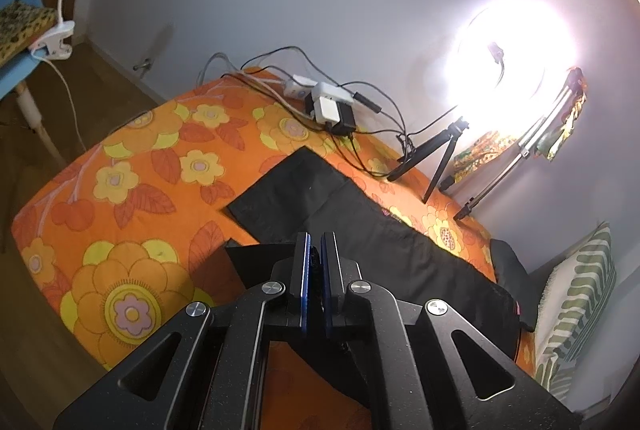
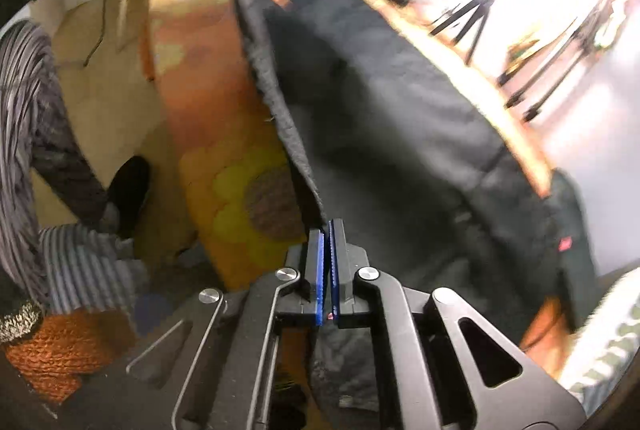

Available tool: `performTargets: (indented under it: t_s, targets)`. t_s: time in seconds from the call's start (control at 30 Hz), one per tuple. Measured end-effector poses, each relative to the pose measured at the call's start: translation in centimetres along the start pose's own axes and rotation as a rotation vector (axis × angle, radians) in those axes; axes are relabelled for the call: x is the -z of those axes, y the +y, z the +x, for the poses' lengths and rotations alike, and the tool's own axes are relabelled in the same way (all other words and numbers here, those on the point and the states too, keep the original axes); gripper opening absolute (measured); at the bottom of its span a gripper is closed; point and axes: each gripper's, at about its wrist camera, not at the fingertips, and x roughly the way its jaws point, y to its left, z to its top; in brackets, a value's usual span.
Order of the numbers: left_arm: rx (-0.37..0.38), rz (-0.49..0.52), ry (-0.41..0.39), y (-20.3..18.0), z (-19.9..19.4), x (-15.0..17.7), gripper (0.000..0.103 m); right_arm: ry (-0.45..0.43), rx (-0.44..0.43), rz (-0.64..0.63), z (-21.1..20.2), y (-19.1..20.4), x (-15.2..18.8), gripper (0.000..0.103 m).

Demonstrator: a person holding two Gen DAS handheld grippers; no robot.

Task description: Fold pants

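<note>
Black pants [image 1: 320, 198] lie on an orange flowered bedspread [image 1: 132, 166], legs stretching toward the far end. My left gripper [image 1: 316, 242] is shut on a fold of the pants fabric, lifted a little above the bed. In the right wrist view the pants [image 2: 400, 118] spread wide across the bed, blurred by motion. My right gripper [image 2: 327, 230] is shut on the pants' near edge, which hangs up from the jaws in a raised seam.
A power strip with chargers and cables [image 1: 328, 102] sits at the bed's far edge. A bright ring light [image 1: 516, 58] on tripod legs stands by the wall. A striped pillow [image 1: 576, 302] lies at right. A person's striped sleeve [image 2: 36, 134] is at left.
</note>
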Motion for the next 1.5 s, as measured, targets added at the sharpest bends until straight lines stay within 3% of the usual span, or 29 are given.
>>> performTargets:
  t_s: [0.27,0.47,0.77,1.03,1.33,1.4,1.5]
  targets:
    - [0.013,0.009,-0.029,-1.9,1.5,-3.5,0.004,-0.034,0.206,-0.083,-1.3,-6.0,-5.7,0.002]
    - [-0.015,0.005,-0.011,-3.8,6.2,-7.0,0.004,0.002,0.270,-0.144,2.9,-11.0,-9.6,0.002]
    - [-0.124,0.022,0.047,-4.7,16.6,-10.0,0.004,0.115,0.191,-0.122,14.3,-18.4,-11.4,0.002]
    - [-0.220,0.055,0.119,-4.5,23.9,-9.4,0.005,0.199,0.134,-0.127,22.4,-19.5,-10.0,0.002]
    - [-0.280,0.051,0.089,-3.7,23.5,-10.6,0.015,0.145,0.131,-0.046,23.0,-20.9,-10.6,0.002]
    - [-0.281,0.037,0.074,-3.2,22.5,-10.9,0.015,0.127,0.151,-0.026,22.2,-20.9,-11.0,0.009]
    - [-0.277,0.057,0.070,-2.8,21.1,-10.7,0.015,0.080,0.141,0.037,20.1,-21.7,-11.2,0.029]
